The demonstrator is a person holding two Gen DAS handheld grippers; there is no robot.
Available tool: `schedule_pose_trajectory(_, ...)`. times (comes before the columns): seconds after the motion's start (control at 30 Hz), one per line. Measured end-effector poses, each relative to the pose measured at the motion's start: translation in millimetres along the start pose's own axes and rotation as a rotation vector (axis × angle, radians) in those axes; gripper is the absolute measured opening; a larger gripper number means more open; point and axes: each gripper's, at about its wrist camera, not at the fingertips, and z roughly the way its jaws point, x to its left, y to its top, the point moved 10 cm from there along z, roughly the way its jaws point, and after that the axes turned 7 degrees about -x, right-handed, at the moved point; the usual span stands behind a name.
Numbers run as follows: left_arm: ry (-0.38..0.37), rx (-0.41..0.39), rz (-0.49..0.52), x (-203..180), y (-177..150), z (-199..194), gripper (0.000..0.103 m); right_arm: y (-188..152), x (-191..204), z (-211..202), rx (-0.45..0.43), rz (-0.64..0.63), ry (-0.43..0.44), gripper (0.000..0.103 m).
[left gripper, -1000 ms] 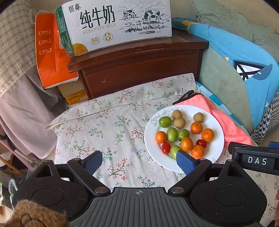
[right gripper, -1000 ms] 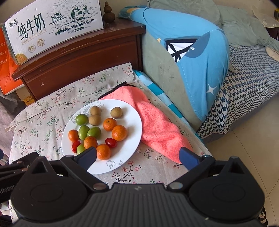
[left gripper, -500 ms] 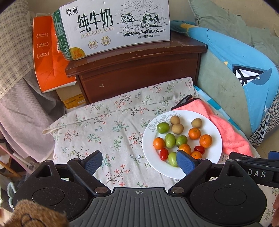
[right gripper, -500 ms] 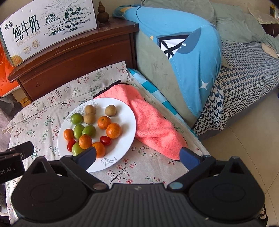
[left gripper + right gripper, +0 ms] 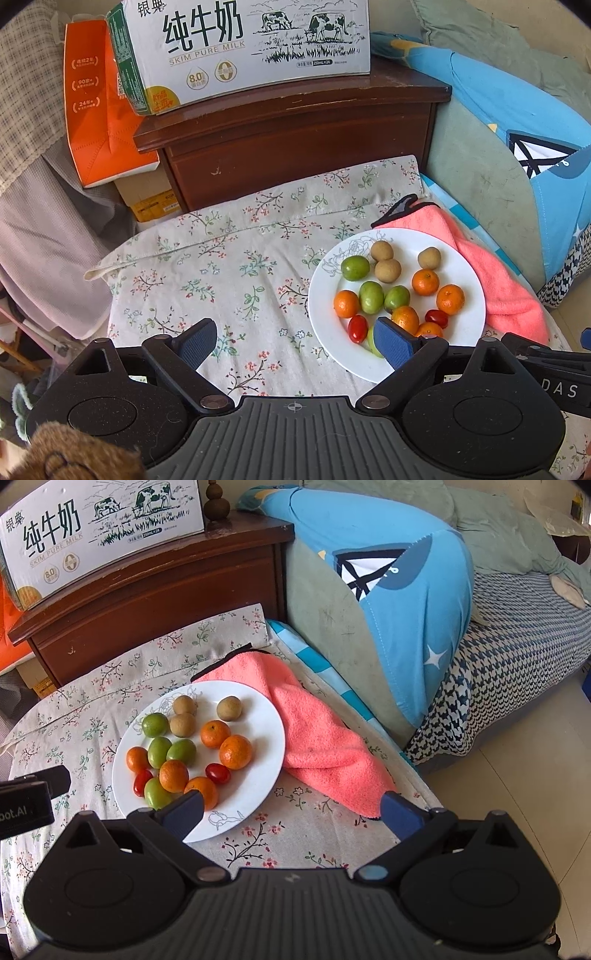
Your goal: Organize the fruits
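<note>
A white plate [image 5: 469, 269] [image 5: 258, 738] sits on a floral cloth and holds mixed small fruits: orange tangerines [image 5: 424, 281] [image 5: 235, 751], green fruits [image 5: 355, 267] [image 5: 155, 724], brown longans [image 5: 428, 257] [image 5: 229, 708] and red cherry tomatoes [image 5: 357, 328] [image 5: 218, 773]. My left gripper [image 5: 295, 343] is open and empty, above the cloth at the plate's near left. My right gripper [image 5: 291, 812] is open and empty, above the plate's near right edge.
A pink towel [image 5: 495, 280] [image 5: 317, 738] lies right of the plate, partly under it. Behind stands a dark wooden cabinet [image 5: 295, 129] with a milk carton box [image 5: 236, 48]. An orange box [image 5: 96, 110] is at left, a blue pillow [image 5: 399, 590] and bed at right.
Both grippers have drawn back and shifted slightly; the plate sits farther right in the left view and the scene has slid downward. The fruits have not moved. Both grippers stay open.
</note>
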Motion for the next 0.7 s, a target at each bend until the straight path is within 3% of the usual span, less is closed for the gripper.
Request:
schedule_pose_trajectory(0.33,-0.024,-0.003,0.008,-7,4,24,0.093,-14,-9,13,0.098,0.142,0.035,0.101)
schedule_pose_trajectory(0.7,-0.008,0.028,0.026,-5,-8,36,0.093,-18,-15,22,0.117,0.165,-0.032,0.101)
